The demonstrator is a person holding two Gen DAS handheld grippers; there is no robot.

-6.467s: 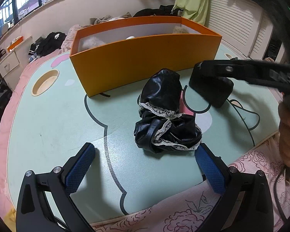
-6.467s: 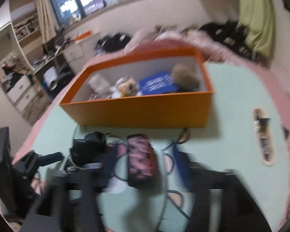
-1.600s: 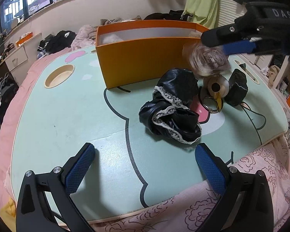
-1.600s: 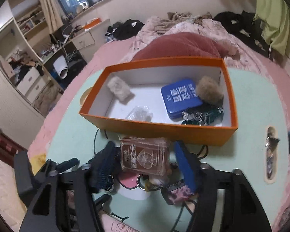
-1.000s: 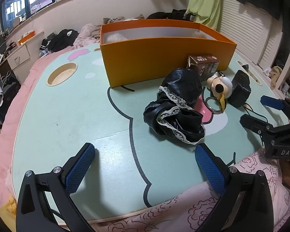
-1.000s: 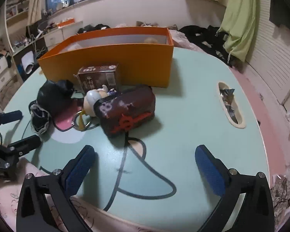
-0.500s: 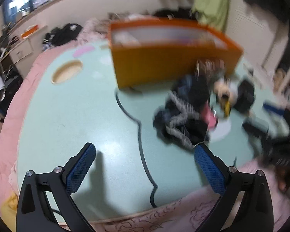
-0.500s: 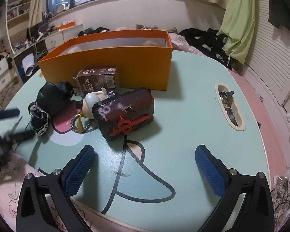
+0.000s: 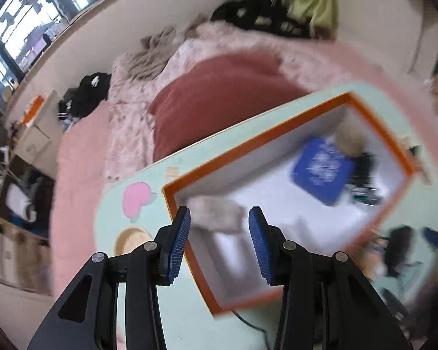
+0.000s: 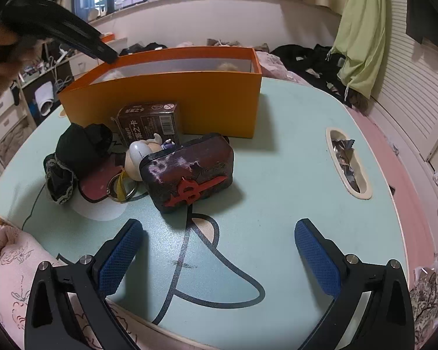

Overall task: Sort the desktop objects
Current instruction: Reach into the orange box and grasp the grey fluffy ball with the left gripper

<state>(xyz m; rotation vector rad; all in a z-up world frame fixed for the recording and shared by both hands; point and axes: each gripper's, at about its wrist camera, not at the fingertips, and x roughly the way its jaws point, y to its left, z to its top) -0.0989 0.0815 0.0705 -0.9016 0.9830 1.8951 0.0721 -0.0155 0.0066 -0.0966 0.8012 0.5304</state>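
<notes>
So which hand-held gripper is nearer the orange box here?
Left. The left hand-held gripper hangs over the orange box, at its corner. The right hand-held gripper sits low, back from it, with loose items between.

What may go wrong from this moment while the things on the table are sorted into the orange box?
1. The left view is blurred by motion while the left claw hangs over the orange box, so it may strike the rim.
2. The dark case sits right beside the figure keychain and near the brown carton. If the open right claw takes it, the neighbours may be dragged.
</notes>
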